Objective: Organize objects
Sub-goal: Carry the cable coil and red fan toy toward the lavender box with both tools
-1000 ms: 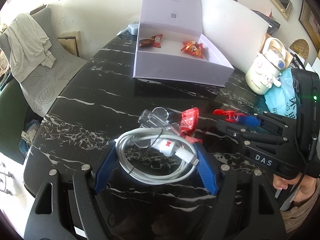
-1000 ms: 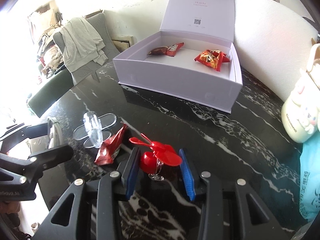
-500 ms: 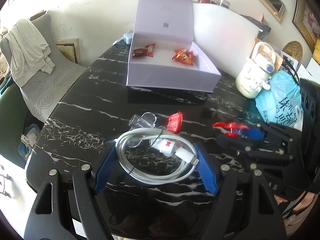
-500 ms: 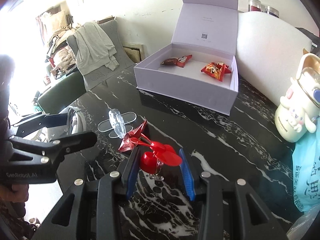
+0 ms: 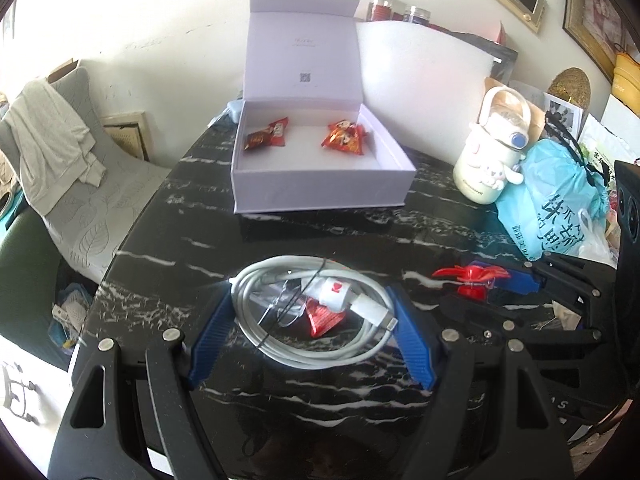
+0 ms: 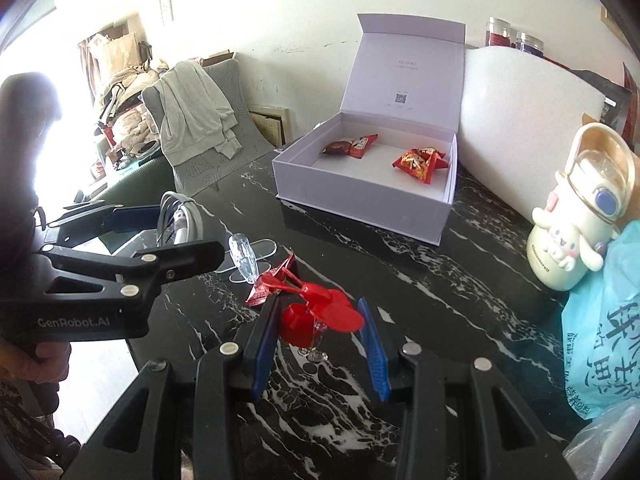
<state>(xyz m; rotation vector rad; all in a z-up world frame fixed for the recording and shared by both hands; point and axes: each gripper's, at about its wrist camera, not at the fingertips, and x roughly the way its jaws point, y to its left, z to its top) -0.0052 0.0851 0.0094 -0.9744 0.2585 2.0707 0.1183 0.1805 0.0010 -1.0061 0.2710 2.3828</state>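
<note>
The coiled white cable (image 5: 316, 312), pinched between the left gripper (image 5: 312, 336) fingers, and the red toy fan (image 6: 316, 312), clamped in the right gripper (image 6: 316, 340), have both risen clear of the table, short of the open lavender box (image 5: 320, 196); carrying over should follow.

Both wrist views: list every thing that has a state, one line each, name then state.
Lavender box: lid open, two snack packets inside.
Left gripper: shut on white cable coil, lifted.
Right gripper: shut on red toy fan, lifted.
Red wrapper: lying on table.
Clear plastic piece: lying on table.
Cream bottle: upright, closed.
</note>
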